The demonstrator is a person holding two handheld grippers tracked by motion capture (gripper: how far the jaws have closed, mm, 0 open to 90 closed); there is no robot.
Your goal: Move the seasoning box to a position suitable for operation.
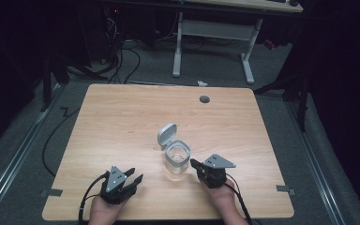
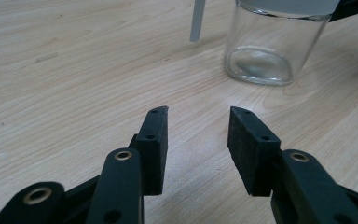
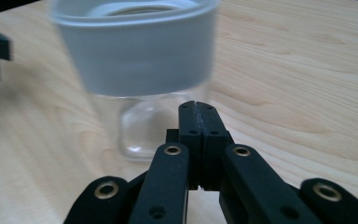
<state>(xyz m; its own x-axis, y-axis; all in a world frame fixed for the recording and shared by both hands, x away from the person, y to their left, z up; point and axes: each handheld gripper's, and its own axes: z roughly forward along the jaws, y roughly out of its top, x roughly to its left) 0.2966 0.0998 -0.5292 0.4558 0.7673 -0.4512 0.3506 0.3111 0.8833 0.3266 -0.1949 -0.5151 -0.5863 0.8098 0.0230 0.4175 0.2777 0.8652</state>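
Glass jar (image 1: 177, 161) upright near table (image 1: 122, 122) front edge, grey lid (image 1: 167, 135) flipped open behind it. Right gripper (image 1: 195, 164) jaws pressed together, empty, just beside jar. Left gripper (image 1: 135, 176) jaws apart, empty, well left of jar.

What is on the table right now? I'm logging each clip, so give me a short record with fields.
surface: wooden table
object: glass jar, upright, looks empty
lid: grey, flipped open, at the jar's far side
left gripper: open, jaws apart, nothing between them, short of the jar
right gripper: shut, jaws together on nothing, tips close to the jar; contact cannot be told
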